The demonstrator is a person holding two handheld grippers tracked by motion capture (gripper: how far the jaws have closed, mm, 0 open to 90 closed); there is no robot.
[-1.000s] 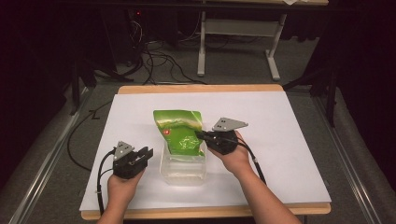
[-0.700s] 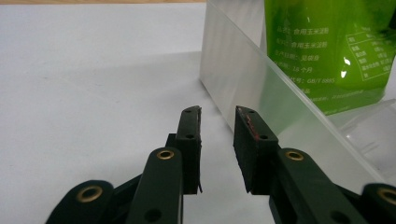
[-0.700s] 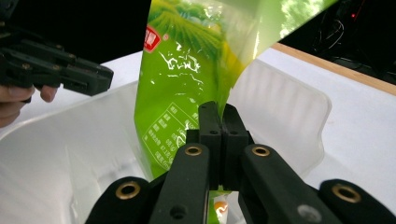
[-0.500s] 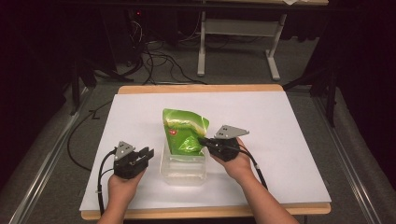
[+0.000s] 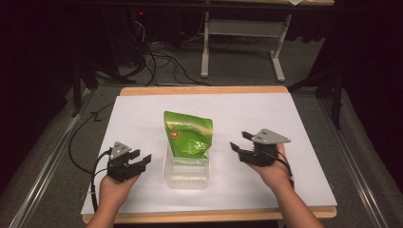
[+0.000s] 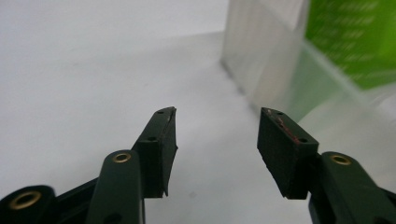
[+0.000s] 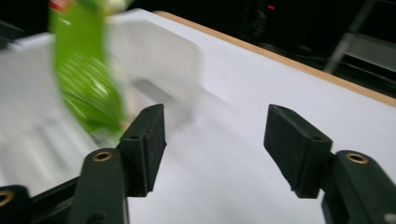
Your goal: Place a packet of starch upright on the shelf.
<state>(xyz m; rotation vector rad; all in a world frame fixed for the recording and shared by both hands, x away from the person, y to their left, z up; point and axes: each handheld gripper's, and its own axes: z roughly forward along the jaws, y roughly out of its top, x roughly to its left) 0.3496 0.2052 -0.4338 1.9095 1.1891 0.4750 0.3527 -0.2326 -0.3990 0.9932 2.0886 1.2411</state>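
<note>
High view shows, from left to right, our left gripper [image 5: 138,161], then the box [image 5: 186,172] with the bag [image 5: 187,134] in it, then our right gripper [image 5: 241,142], all on the white table [image 5: 294,156].

The left gripper rests on the table just beside the left wall of the box, not touching it. In the left gripper view its jaws stand apart with only bare table between them, so it holds nothing.

The box is of clear plastic and stands in the middle of the table, near our edge. The green bag stands upright in it, with its bottom inside and its top leaning toward the far side. We judge the bag to be light and soft: a thin foil that will crumple and may slide between the pads. The best place to take hold seems the flat sealed edge at the top, or an upper corner, where the foil is doubled and stiffer. The box looks light and stiff but smooth, so it could slide or tip if the bag is pulled; one gripper should steady its wall.

The right gripper is near the right side of the bag, apart from it. In the right gripper view its jaws are wide and empty.
</note>
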